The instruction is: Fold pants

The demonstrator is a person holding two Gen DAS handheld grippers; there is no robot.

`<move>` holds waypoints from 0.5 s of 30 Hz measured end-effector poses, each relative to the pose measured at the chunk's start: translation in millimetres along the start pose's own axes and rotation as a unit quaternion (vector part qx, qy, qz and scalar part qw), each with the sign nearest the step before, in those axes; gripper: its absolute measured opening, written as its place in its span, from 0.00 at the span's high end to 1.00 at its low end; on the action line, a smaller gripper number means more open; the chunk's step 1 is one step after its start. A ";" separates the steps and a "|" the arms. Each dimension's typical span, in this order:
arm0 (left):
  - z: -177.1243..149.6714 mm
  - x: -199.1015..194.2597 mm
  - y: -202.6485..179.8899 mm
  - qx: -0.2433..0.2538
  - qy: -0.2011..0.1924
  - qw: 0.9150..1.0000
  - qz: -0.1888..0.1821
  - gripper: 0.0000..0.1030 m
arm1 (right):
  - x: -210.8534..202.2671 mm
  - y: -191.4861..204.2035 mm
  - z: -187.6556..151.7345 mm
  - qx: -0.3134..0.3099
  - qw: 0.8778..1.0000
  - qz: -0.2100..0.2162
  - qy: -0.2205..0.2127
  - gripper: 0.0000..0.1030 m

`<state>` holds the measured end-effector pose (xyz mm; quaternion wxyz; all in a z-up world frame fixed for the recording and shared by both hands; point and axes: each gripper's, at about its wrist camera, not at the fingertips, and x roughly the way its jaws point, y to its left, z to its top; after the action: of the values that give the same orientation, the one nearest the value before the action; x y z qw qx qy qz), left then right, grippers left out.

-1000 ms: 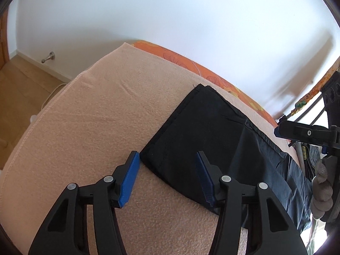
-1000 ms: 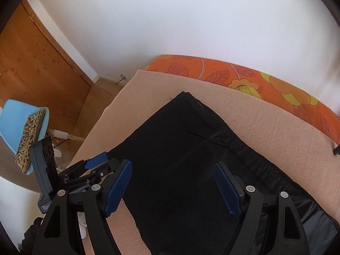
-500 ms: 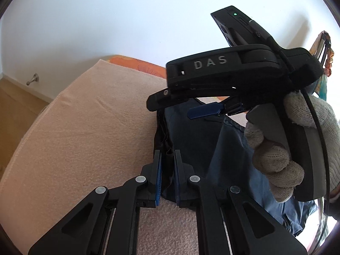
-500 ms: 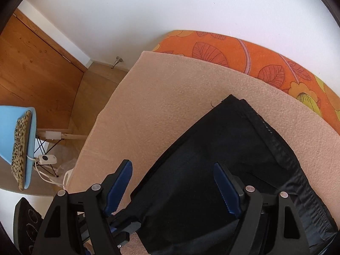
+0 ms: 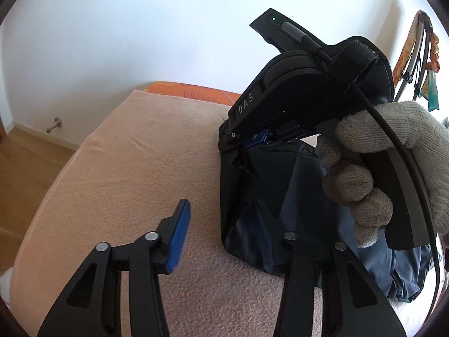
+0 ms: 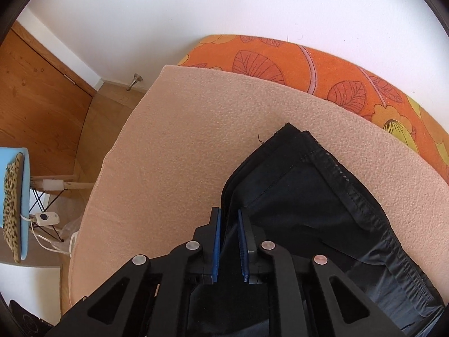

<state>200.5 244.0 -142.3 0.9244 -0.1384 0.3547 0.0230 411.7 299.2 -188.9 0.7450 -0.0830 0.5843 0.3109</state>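
A peach fleece blanket point(image 6: 196, 146), pebbled in texture with a stitched rounded edge, covers a bed; beyond it lies an orange cover point(image 6: 308, 64) printed with leaf and flower outlines, against a plain white wall point(image 6: 196, 8). To the left are a wooden floor point(image 5: 25, 174), a metal doorstop point(image 5: 54, 125), a wooden door point(image 6: 36, 95) and a pale blue chair point(image 6: 23, 202) with a leopard-print cushion point(image 6: 11, 205). The dark, smooth woven pants point(image 6: 308, 196) lie bunched on the blanket, with a stitched hem along the right side. Right gripper point(image 6: 228, 244): blue-padded fingers drawn nearly together, pinching a raised fold of the pants' left edge; in the left wrist view it is held by a white knit-gloved hand point(image 5: 387, 163). Left gripper point(image 5: 233, 238): fingers spread wide, one blue pad point(image 5: 178, 236) over bare blanket, the other hidden behind the fabric.
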 end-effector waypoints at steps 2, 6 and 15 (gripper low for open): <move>1.5 5.6 -2.2 0.003 0.013 1.000 0.008 0.43 | -2.2 -2.6 -1.8 0.004 1.000 0.006 -0.005 0.96; 9.0 11.6 -3.1 0.009 0.015 1.000 0.006 0.44 | -8.0 -6.3 -1.8 0.010 1.000 0.015 -0.015 0.98; 21.9 -1.0 -17.2 0.008 -0.009 0.996 -0.083 0.96 | -56.7 -34.9 -14.3 0.026 0.998 0.046 -0.045 0.99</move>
<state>216.4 233.5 -122.0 0.9275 -0.1597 0.3334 -0.0551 412.5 243.8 -149.3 0.7574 -0.0226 0.5613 0.3329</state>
